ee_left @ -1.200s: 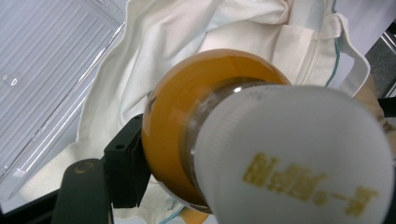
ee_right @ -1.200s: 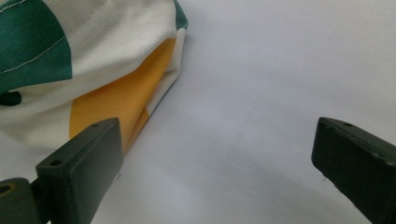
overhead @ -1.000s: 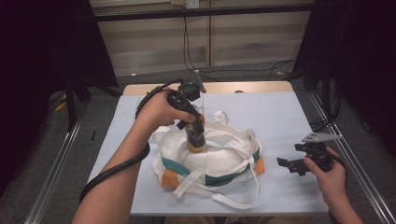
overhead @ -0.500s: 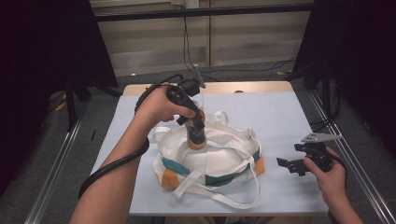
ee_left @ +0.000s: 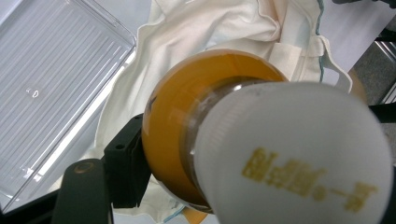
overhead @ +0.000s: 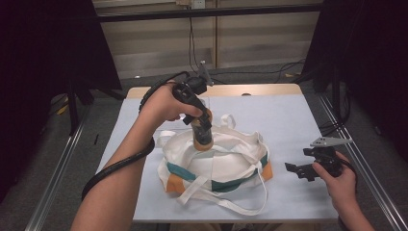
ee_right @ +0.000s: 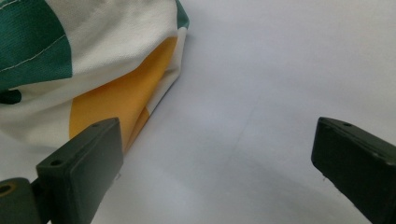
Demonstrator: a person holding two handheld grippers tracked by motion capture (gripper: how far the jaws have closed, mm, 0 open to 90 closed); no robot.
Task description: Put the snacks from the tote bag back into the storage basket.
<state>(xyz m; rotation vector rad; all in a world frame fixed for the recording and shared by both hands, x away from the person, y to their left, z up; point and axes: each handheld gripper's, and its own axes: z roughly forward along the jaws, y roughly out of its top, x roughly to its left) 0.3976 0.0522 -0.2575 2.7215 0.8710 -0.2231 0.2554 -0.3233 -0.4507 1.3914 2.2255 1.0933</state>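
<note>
Overhead, the left tongs point(overhead: 202, 126) gripped an upright bottle point(overhead: 202, 137) directly above the bag point(overhead: 216, 163); the right tongs point(overhead: 300, 168) waited open at three o'clock.

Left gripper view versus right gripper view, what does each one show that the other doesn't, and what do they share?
Left gripper view: a bottle of orange liquid with a white ribbed cap, clamped in the left gripper, and a clear ribbed plastic tray beside the bag.

Right gripper view: the right gripper with jaws wide apart and nothing between them, plus the bag's green and orange panels.

Both: the cream cloth tote bag on the pale table cover.
</note>
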